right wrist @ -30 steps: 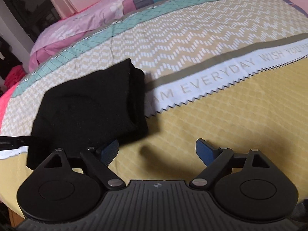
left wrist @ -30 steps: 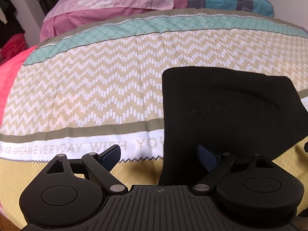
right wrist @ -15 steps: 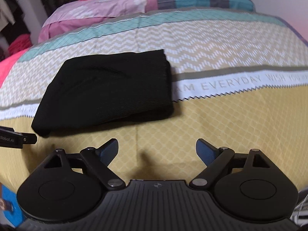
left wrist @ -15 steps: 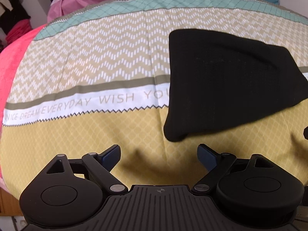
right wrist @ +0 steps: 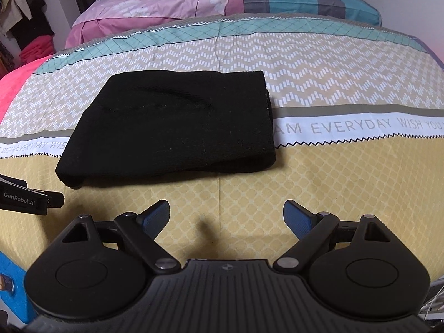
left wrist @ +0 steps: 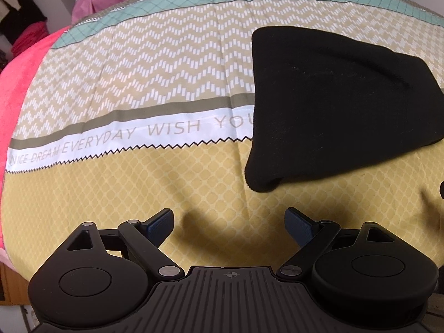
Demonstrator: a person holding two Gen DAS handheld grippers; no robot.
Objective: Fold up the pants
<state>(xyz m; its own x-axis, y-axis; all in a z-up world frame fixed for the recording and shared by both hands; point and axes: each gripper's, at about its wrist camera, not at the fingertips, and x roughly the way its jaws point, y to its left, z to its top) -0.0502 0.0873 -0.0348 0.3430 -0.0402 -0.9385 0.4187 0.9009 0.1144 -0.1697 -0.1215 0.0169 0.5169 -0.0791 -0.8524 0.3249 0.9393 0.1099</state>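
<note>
One pair of black pants (right wrist: 169,125) is seen folded into a thick, roughly rectangular bundle, with a soft crease across the top layer and stacked edges visible at the right end. The bundle lies flat on the bed (right wrist: 319,191), across the white lettered band of the patterned cover, partly on the zigzag area and partly on the yellow area. In the left wrist view the same pants (left wrist: 338,105) are seen at the right.

Two tongs are counted. The left tongs (left wrist: 229,223) are tilted steeply down over the yellow area, spread wide with nothing between them, apart from the pants. The right tongs (right wrist: 226,216) are likewise held spread and empty, just in front of the bundle without touching it. One pink pillow (right wrist: 155,2) is seen at the bed's far end.
</note>
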